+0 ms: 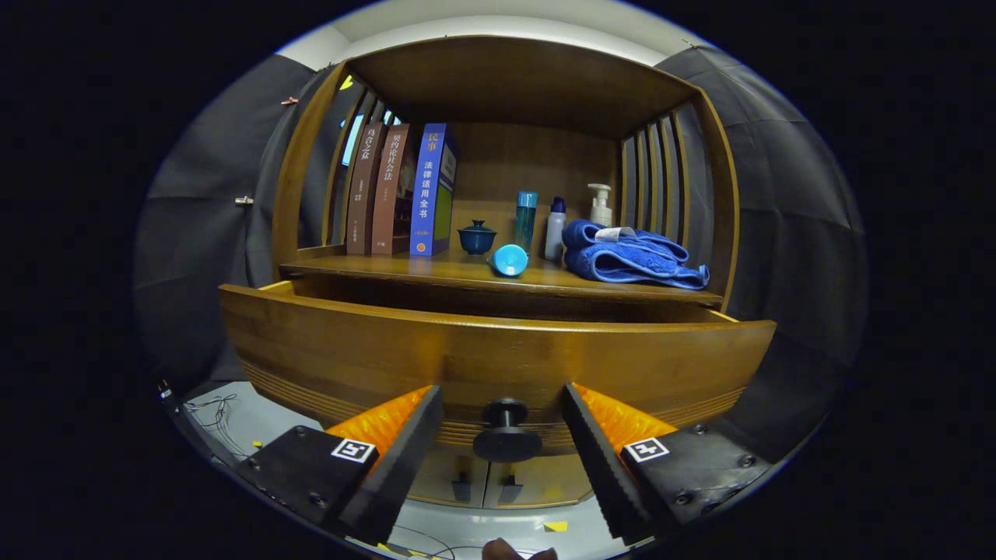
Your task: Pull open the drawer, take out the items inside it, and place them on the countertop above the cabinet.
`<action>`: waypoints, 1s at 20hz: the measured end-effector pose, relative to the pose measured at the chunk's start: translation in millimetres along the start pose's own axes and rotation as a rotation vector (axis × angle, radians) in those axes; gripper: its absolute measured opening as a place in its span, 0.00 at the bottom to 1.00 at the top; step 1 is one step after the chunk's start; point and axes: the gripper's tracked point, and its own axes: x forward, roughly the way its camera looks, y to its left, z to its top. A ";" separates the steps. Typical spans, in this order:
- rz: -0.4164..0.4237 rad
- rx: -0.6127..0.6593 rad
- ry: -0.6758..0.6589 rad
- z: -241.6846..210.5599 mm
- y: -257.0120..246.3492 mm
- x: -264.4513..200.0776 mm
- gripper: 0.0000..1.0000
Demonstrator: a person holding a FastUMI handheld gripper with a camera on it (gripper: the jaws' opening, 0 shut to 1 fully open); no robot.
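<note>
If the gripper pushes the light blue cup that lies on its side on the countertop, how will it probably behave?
The light blue cup lies on its side near the front edge of the countertop, so a push would probably roll it. It looks small and likely light. The gripper is open around the drawer knob.

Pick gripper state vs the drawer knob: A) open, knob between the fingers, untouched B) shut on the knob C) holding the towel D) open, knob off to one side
A: the gripper is open, and the drawer knob sits in the gap between the fingers with clear space on both sides.
</note>
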 end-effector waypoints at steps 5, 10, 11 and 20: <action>-0.001 -0.002 0.017 5.8 0.5 33.3 1.00; -0.001 -0.013 0.023 9.6 0.4 57.2 1.00; -0.002 -0.015 0.024 10.3 0.9 61.8 1.00; -0.014 -0.021 -0.001 31.8 -2.1 65.5 1.00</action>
